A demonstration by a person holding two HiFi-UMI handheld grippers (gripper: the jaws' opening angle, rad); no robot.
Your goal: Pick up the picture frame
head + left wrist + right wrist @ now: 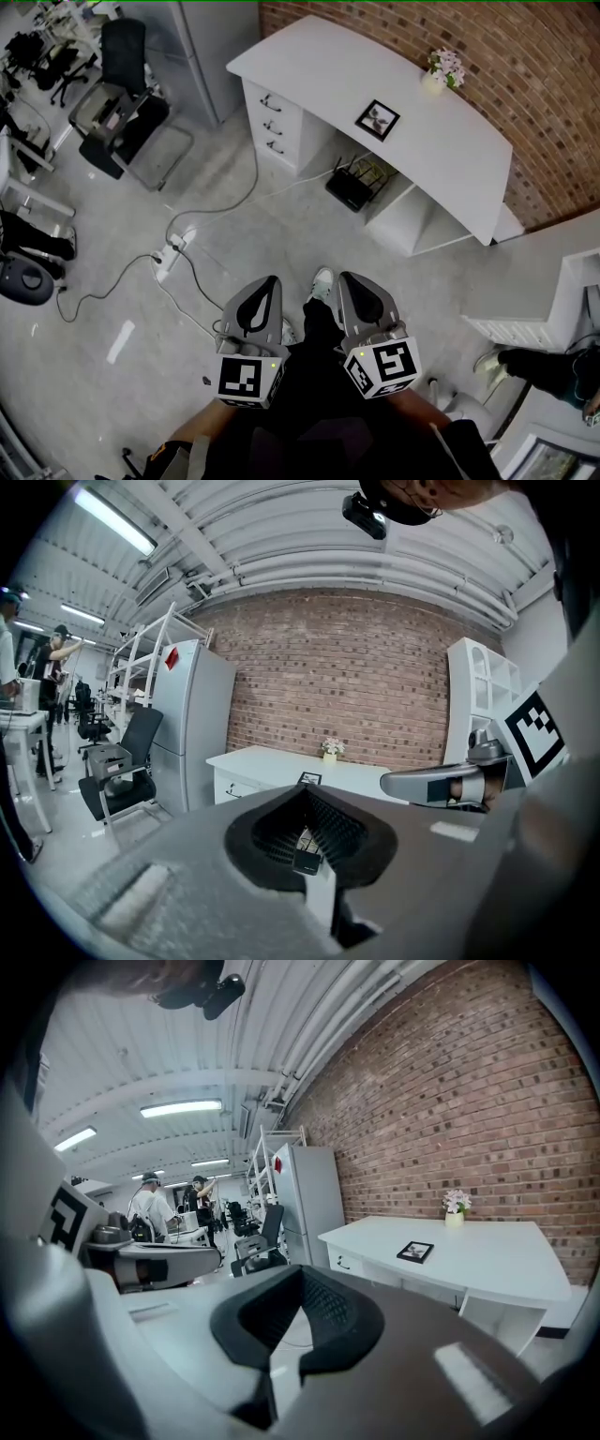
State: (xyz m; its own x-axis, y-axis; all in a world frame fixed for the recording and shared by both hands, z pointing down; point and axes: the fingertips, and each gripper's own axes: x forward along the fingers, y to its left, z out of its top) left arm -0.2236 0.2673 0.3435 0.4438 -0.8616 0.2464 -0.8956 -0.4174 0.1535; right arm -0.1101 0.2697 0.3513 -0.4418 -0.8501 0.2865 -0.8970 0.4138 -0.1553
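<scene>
The picture frame (378, 119) is small, black-edged with a white mat, and lies flat on the white curved desk (319, 70) against the brick wall. It also shows far off in the left gripper view, as the picture frame (309, 779), and in the right gripper view, as the picture frame (415, 1252). My left gripper (272, 282) and right gripper (346, 278) are held side by side over the floor, well short of the desk. Both are shut with nothing between their jaws. The left gripper (305, 790) and the right gripper (300, 1270) point toward the desk.
A small vase of flowers (443, 67) stands on the desk near the frame. A black wire basket (356, 183) sits under the desk. Cables and a power strip (172, 253) cross the floor. An office chair (122, 94) and fridge (187, 724) are left; white shelving (553, 300) is right.
</scene>
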